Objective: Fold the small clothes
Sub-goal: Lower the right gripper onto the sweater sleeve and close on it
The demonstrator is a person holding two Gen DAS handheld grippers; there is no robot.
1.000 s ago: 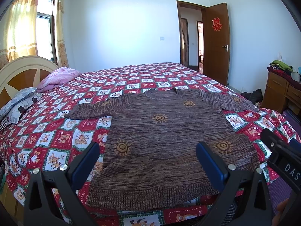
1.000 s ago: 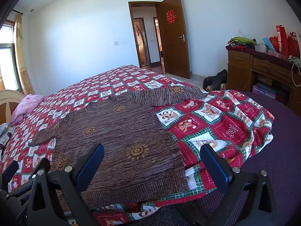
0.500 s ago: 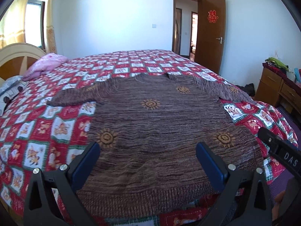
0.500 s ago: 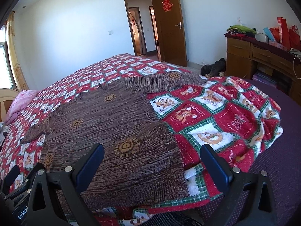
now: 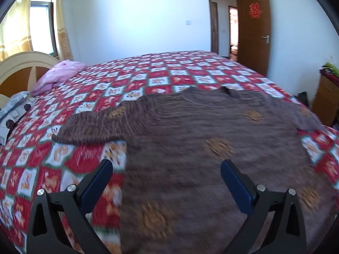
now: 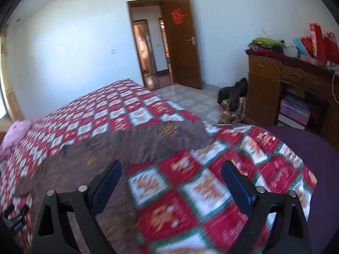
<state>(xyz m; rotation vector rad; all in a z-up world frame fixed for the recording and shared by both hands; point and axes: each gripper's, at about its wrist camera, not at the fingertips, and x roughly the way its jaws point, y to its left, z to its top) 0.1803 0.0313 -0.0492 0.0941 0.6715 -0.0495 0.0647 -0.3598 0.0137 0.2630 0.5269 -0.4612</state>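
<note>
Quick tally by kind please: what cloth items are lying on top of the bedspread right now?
Brown sweater: 1
Pink pillow: 1
Grey patterned pillow: 1
Total: 3

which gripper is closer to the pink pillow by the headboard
Left. The left gripper hovers open over the brown knitted sweater's pillow-side edge; the right gripper hovers over the opposite edge, farther from the pink pillow.
</note>
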